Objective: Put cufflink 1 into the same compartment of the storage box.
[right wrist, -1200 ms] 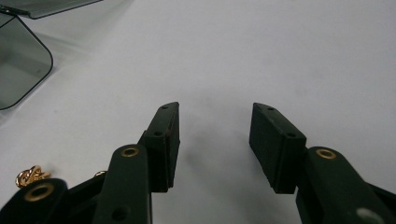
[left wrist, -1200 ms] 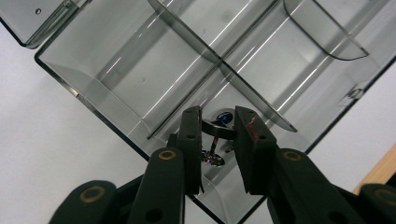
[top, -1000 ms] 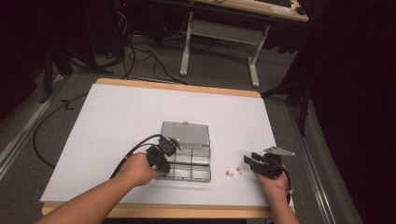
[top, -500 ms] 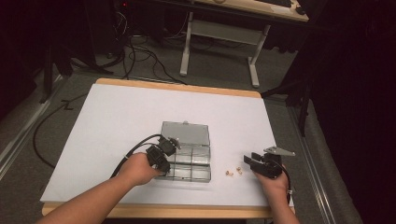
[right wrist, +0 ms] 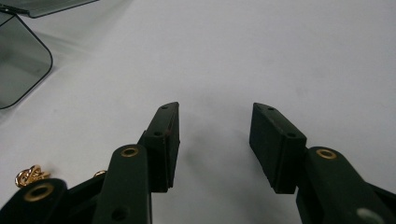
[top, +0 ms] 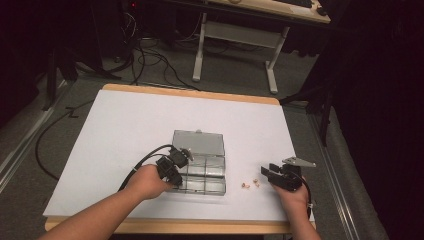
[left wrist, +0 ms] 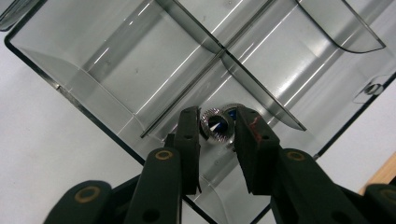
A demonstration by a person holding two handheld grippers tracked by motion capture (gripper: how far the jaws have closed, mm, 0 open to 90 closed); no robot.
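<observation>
The left tool [left wrist: 217, 128] reaches down into a clear, smoke-tinted plastic organiser box [top: 199, 167], its two flat black jaws set narrowly apart on either side of a small round piece [left wrist: 214, 127]. That piece is silvery, with a ridged rim and a pointed middle, and a second one with a blue glint [left wrist: 231, 112] lies just behind it. Whether the jaws actually pinch the piece or only frame it cannot be told. Both pieces sit on the floor of one compartment, beside a thin clear divider [left wrist: 261, 88]; the neighbouring compartments look bare. The box has rounded corners and glossy walls, and its lid [top: 198, 142] lies folded back flat on the white table [top: 125, 125].

The right tool [right wrist: 215, 140] hangs over bare white table with its matte, blocky jaws spread wide and nothing between them. Just beside it lie a few small gold, knotted metal bits [right wrist: 30, 176], between the tool and the box in the high view [top: 250, 184].
</observation>
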